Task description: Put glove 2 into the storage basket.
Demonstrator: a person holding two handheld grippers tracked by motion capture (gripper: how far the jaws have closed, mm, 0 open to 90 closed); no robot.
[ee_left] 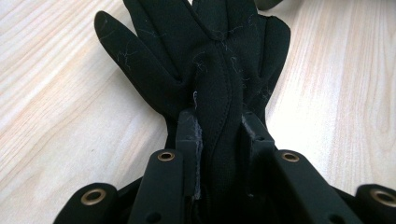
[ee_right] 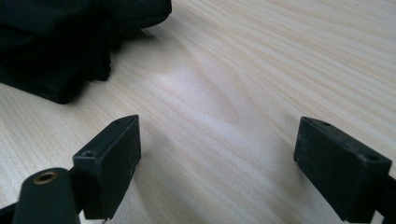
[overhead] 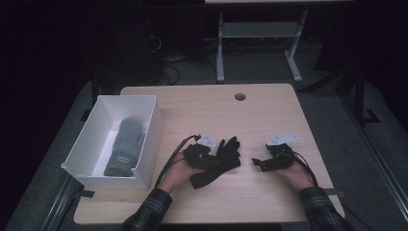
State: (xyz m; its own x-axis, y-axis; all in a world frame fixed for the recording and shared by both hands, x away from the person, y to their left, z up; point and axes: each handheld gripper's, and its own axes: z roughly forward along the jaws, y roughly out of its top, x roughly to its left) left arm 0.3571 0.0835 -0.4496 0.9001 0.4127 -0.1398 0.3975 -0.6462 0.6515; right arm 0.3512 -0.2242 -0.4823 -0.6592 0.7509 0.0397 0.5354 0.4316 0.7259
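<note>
A black glove (overhead: pixel 225 161) lies flat on the wooden table (overhead: pixel 255 118), fingers spread and pointing away from the person. My left gripper (overhead: pixel 212 161) rests on it from the left. In the left gripper view my jaws (ee_left: pixel 219 126) are pressed onto a raised fold of the glove (ee_left: pixel 205 56) near its palm. My right gripper (overhead: pixel 257 163) sits on the table to the glove's right, apart from it. In the right gripper view it (ee_right: pixel 217 144) stands open over bare wood, with the glove's cuff (ee_right: pixel 56 42) at the upper left.
A white box (overhead: pixel 150 139) stands at the table's left side with a grey mitten (overhead: pixel 125 147) lying in it. A round cable hole (overhead: pixel 239 96) is near the table's far edge. Another desk's grey legs (overhead: pixel 220 48) stand on the floor behind.
</note>
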